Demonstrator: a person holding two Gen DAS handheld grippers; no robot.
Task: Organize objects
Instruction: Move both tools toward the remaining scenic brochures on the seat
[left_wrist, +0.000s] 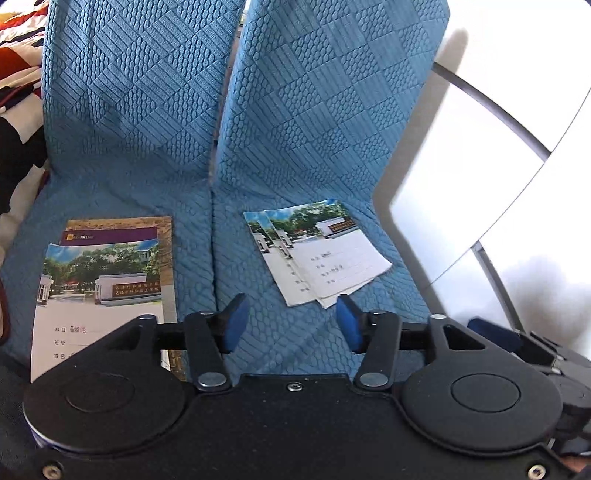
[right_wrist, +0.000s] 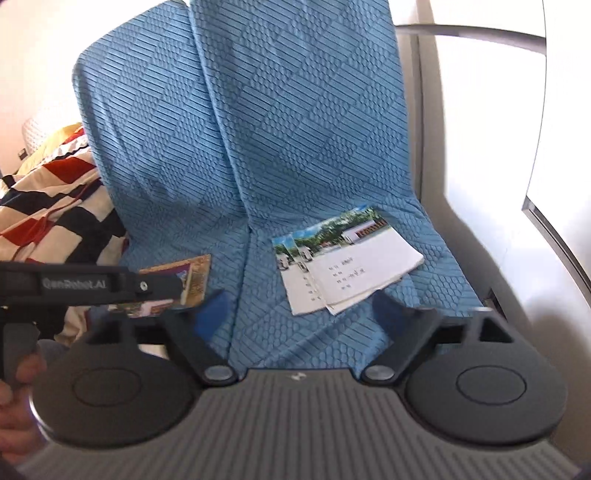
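Above the front edge of a blue-covered seat, the left gripper (left_wrist: 291, 325) hangs with its blue-padded fingers (left_wrist: 236, 321) spread apart and nothing between them; only quilted fabric shows in the gap. Beside it, the right gripper (right_wrist: 295, 314) stands wider still, its jaws likewise empty, the tip of one finger just short of the nearest paper corner. No earlier picture is at hand, so only this spread stance can be told.

Beyond the fingers lies the seat cover (left_wrist: 258, 166), a blue textile embossed in squares of stripes and scales, draped over two cushions with a seam running up between them and on over the backrest. On the right-hand cushion rest two exercise books (left_wrist: 321, 251), overlapping and skewed, each with a photo of trees and a white building across the top and ruled, handwritten lines below. On the left-hand cushion sits a second pile (left_wrist: 107, 280): one exercise book of the same design on top, a purple-banded booklet (left_wrist: 110, 234) under it, and a tan-bordered book (left_wrist: 168, 266) at the bottom, three in all. From the right wrist view that pile is largely hidden behind the left gripper's black body (right_wrist: 88, 284), which a hand (right_wrist: 18, 387) grips at the lower left.

Left of the seat lies a bedcover (right_wrist: 48, 206) in red, navy and cream checks. To the right stand pale walls and a grey metal frame (left_wrist: 491, 110). No containers appear.
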